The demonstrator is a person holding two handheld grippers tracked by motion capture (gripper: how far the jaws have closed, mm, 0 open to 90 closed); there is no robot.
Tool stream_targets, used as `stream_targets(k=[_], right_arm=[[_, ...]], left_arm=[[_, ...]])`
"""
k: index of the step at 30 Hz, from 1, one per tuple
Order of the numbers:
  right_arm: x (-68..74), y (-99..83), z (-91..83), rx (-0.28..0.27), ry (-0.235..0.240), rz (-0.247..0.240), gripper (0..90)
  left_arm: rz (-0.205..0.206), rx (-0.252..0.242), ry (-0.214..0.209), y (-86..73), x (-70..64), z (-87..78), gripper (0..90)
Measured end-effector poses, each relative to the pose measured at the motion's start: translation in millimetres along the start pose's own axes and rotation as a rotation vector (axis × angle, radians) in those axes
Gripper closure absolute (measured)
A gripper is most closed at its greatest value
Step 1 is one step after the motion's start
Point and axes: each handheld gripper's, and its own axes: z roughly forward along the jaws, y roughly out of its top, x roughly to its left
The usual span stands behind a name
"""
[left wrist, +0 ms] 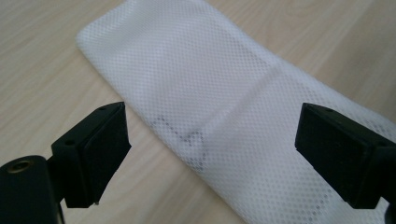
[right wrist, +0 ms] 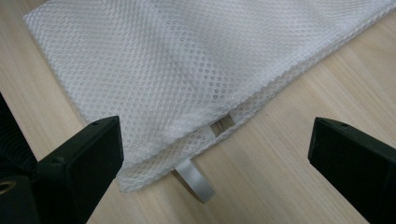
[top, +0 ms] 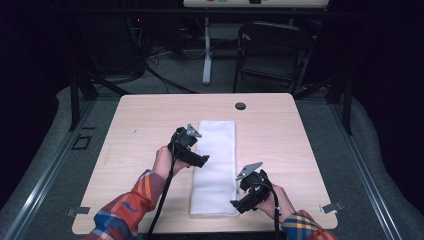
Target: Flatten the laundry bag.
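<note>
High view: a white mesh bag [top: 216, 167] lies flat and lengthwise down the middle of a light wooden table [top: 280, 135], its near end close to the table's front edge. A person in plaid sleeves holds a black gripper in each hand. The left gripper [top: 200, 161] hovers at the bag's left edge, about halfway along it. The right gripper [top: 236, 204] sits at the bag's near right corner. A small dark disc [top: 240, 106] rests near the table's far edge, well apart from the bag.

Left gripper view: the left gripper [left wrist: 210, 154] has its jaws wide apart, holding nothing, with the bag [left wrist: 224, 93] running diagonally between and beyond them. Faint dark marks show through the mesh near the bag's edge.

Right gripper view: the right gripper [right wrist: 215, 163] also has its jaws spread wide and empty. The bag's [right wrist: 173, 60] corner lies between them, with a small metal zip slider [right wrist: 222, 125] at its hem and a white ribbon tab [right wrist: 195, 182] poking out onto the wood.
</note>
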Motion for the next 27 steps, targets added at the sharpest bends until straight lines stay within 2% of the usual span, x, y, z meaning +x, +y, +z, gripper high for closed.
stream_targets(k=[3,4,6,9,11,14,18,23,26,27], right_arm=[[-0.8,-0.9,-0.5,-0.021,0.005,0.012,2.6],[-1.4,-1.0,-0.9,-0.02,0.006,0.01,2.6],[-2.7,-1.2,-1.4,-0.014,0.006,0.01,2.0],[-5.0,-1.9,0.1,0.008,0.013,0.024,0.0],[-5.2,-2.5,1.7,0.004,0.023,0.042,0.0],[-6.3,-1.6,0.5,0.016,0.017,0.034,0.0],[-6.7,-1.4,0.4,0.006,0.017,0.044,0.0],[-8.1,-2.6,-0.6,0.01,0.016,0.055,0.0],[-9.3,-2.5,-1.9,0.014,0.015,0.056,0.0],[-10.0,-2.5,-2.1,0.014,0.015,0.054,0.0]], left_arm=[[0.018,0.003,0.004,-6.1,-9.6,-3.5,8.1],[0.028,0.014,0.002,-7.2,-12.0,-5.4,7.2],[0.028,0.005,-0.006,-10.2,-17.0,-10.4,4.0],[0.035,-0.001,-0.014,-16.3,-24.8,-15.6,3.1],[0.047,-0.004,-0.019,-21.2,-30.6,-17.4,2.4],[0.067,-0.036,-0.035,-29.3,-39.8,-22.0,0.5],[0.079,-0.053,-0.055,-37.0,-51.3,-25.0,0.5],[0.126,-0.034,-0.086,-43.6,-69.5,-21.2,1.8],[0.139,-0.029,-0.106,-45.4,-77.8,-16.9,2.8],[0.155,-0.01,-0.116,-45.1,-79.6,-16.0,3.2]])
